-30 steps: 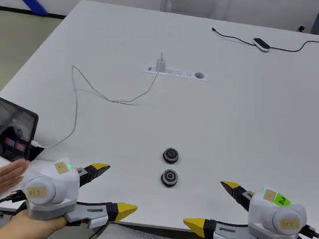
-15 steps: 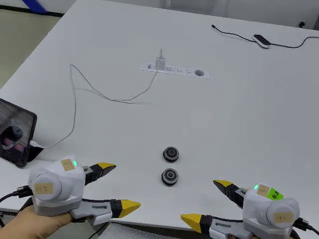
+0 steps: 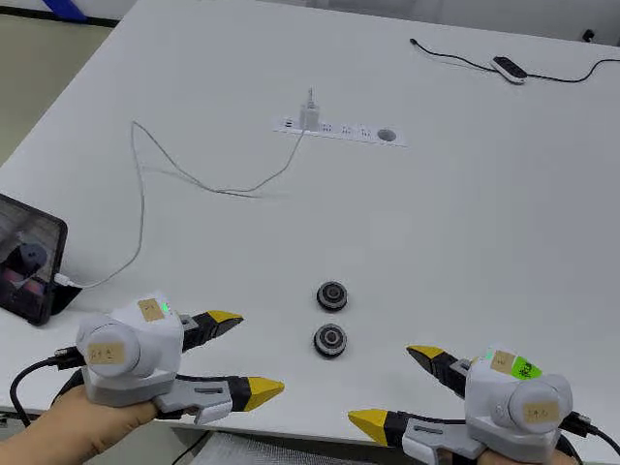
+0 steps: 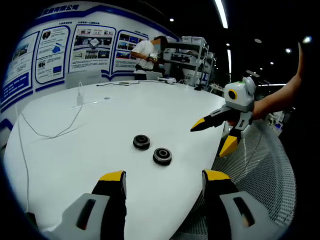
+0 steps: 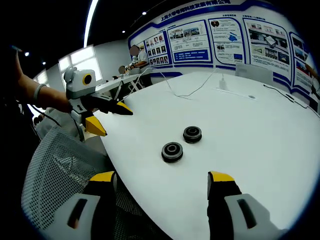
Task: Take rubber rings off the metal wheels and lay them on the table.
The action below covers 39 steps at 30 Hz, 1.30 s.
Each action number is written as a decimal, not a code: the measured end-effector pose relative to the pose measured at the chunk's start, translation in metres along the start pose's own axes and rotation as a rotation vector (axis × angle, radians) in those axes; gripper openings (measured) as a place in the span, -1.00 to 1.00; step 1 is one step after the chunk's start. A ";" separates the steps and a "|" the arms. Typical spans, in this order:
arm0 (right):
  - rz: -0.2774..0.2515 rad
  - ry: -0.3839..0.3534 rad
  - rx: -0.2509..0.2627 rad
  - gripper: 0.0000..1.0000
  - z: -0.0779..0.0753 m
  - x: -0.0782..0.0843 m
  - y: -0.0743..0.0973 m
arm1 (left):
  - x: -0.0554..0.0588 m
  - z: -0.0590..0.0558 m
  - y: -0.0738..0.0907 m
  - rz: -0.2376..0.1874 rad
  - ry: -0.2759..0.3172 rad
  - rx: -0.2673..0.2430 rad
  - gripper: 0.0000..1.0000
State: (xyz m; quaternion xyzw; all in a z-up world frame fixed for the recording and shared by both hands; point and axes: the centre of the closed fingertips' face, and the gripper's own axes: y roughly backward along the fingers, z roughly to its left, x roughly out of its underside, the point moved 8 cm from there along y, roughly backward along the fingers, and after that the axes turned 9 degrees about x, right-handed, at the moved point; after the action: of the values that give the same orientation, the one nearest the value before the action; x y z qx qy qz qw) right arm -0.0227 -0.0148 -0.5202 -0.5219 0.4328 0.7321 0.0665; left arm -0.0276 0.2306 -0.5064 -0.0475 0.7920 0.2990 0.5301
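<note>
We held the left gripper [image 3: 254,353] and the right gripper [image 3: 387,385] empty, jaws spread wide. The 2 metal wheels [image 3: 329,340] sat on the table [image 3: 465,223] between them, just ahead of the tips, touching neither gripper.

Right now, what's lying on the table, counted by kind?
Metal wheels: 2
Power strip: 1
White cable: 1
Corded black remote: 1
Dark screen device: 1
Total: 6
</note>
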 end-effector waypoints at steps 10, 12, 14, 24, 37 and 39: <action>-0.002 -0.008 -0.002 0.47 -0.001 0.000 -0.002 | -0.011 0.000 -0.015 0.019 -0.035 0.029 0.09; -0.002 -0.011 -0.004 0.47 -0.001 0.000 -0.003 | -0.014 -0.001 -0.019 0.027 -0.043 0.036 0.08; -0.001 -0.011 -0.005 0.46 0.000 0.000 -0.003 | -0.015 -0.001 -0.022 0.031 -0.050 0.042 0.04; -0.002 -0.021 -0.012 0.42 0.001 0.000 -0.007 | -0.020 0.003 -0.038 0.066 -0.079 0.062 -0.11; -0.004 -0.027 -0.021 0.38 0.004 0.000 -0.010 | -0.029 0.003 -0.064 0.120 -0.135 0.105 -0.28; -0.004 -0.027 -0.024 0.38 0.005 0.000 -0.011 | -0.030 0.004 -0.067 0.131 -0.140 0.107 -0.32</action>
State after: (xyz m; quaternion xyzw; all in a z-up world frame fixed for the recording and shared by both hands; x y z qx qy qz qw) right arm -0.0200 -0.0043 -0.5262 -0.5136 0.4221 0.7440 0.0676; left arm 0.0147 0.1704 -0.5099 0.0537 0.7692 0.2929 0.5654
